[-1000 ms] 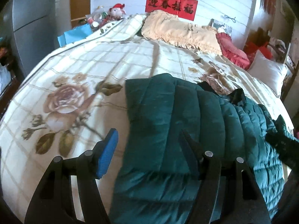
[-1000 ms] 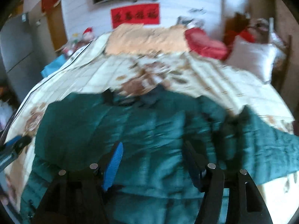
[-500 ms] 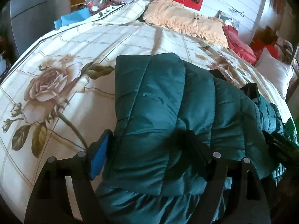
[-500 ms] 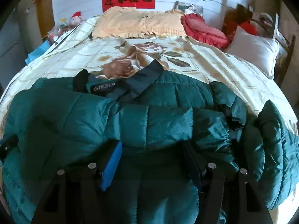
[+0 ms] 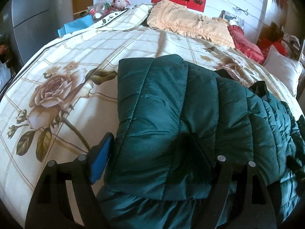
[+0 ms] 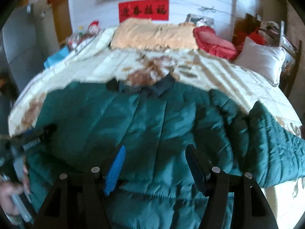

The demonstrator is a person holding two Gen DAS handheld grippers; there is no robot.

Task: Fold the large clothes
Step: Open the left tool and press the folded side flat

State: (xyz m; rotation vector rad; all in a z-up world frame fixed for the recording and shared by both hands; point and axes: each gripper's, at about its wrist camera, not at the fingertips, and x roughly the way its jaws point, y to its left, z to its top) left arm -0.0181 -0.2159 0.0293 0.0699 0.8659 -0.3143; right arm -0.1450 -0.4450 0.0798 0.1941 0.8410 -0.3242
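A large dark green quilted jacket lies on the floral bed cover, its left part folded over the body. My left gripper is open; its fingers straddle the folded layer's near left edge. In the right wrist view the jacket spreads wide, collar at the far side, one sleeve out to the right. My right gripper is open and empty above the jacket's middle. The left gripper shows at the left edge there.
A peach pillow, a red pillow and a white pillow lie at the head of the bed. Toys and a blue bag sit at the far left corner. A grey cabinet stands left.
The left gripper has moved down and forward onto the folded jacket edge. The right gripper came close over the jacket, then pulled back and up; its view is now blurred.
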